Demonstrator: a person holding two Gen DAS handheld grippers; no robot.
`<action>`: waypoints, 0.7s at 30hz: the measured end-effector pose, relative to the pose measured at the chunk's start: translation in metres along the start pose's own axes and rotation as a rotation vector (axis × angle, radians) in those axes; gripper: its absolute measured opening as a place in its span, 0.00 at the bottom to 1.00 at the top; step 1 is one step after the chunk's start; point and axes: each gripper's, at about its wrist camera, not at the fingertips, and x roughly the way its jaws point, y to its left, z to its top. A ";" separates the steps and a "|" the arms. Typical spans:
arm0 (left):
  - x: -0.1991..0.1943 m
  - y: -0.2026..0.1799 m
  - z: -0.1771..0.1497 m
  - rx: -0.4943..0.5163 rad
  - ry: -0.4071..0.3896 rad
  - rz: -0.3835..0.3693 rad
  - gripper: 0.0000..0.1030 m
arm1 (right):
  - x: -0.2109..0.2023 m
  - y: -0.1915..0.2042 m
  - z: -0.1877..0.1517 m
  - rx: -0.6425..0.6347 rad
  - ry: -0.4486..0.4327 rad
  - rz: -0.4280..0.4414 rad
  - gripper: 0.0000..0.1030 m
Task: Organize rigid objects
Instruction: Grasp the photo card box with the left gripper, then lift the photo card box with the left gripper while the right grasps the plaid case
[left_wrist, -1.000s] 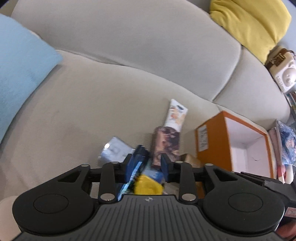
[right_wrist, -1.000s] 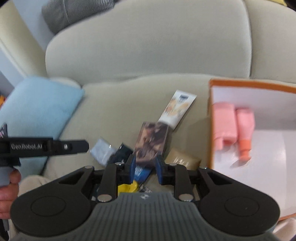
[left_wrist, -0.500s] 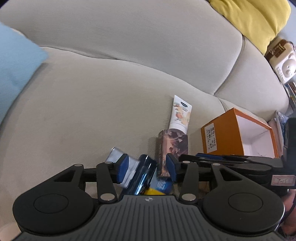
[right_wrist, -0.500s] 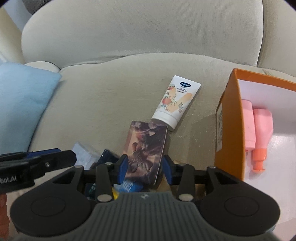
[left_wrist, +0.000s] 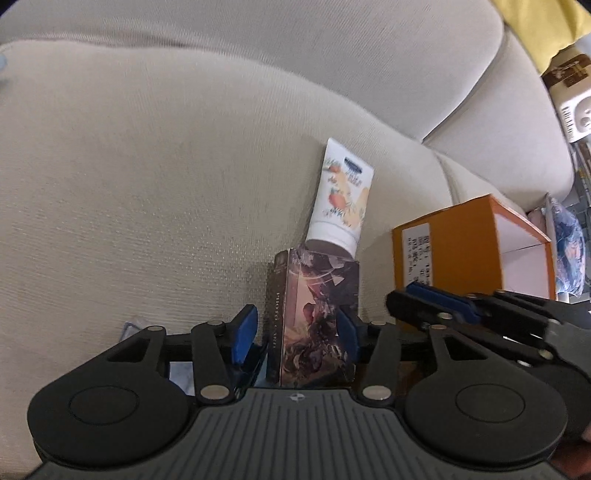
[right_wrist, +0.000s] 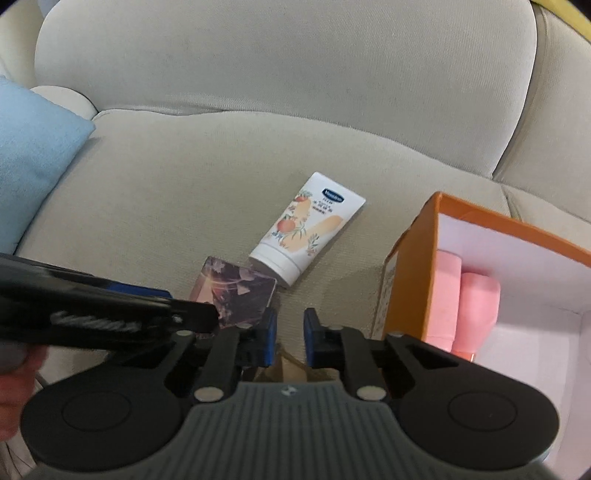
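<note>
A dark photo-card box (left_wrist: 314, 317) lies on the beige sofa seat, between the fingers of my open left gripper (left_wrist: 297, 328); it also shows in the right wrist view (right_wrist: 240, 299). A white hand-cream tube (left_wrist: 341, 201) lies just beyond it, also in the right wrist view (right_wrist: 308, 229). An open orange box (right_wrist: 413, 258) with two pink bottles (right_wrist: 465, 306) stands to the right, also in the left wrist view (left_wrist: 450, 254). My right gripper (right_wrist: 290, 341) is open and empty, to the right of the card box, over a tan item (right_wrist: 291, 369).
A light blue cushion (right_wrist: 33, 158) lies at the left. A yellow cushion (left_wrist: 546, 29) and a beige toy-like object (left_wrist: 574, 107) sit at the far right. A pale packet (left_wrist: 181, 369) shows under the left gripper. The sofa backrest (right_wrist: 288, 62) rises behind.
My left gripper has moved right and forward, so the card box now sits between its fingers. My right gripper has shifted right off the card box and its fingers have narrowed.
</note>
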 end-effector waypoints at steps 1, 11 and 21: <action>0.005 -0.001 0.001 -0.001 0.015 0.008 0.57 | -0.001 -0.001 0.000 -0.008 -0.003 -0.001 0.13; 0.018 -0.014 0.008 -0.017 0.008 -0.007 0.38 | -0.006 -0.009 -0.002 -0.012 -0.019 0.007 0.03; -0.030 -0.030 -0.016 0.009 -0.084 0.001 0.24 | -0.021 -0.005 -0.016 -0.021 -0.034 0.010 0.18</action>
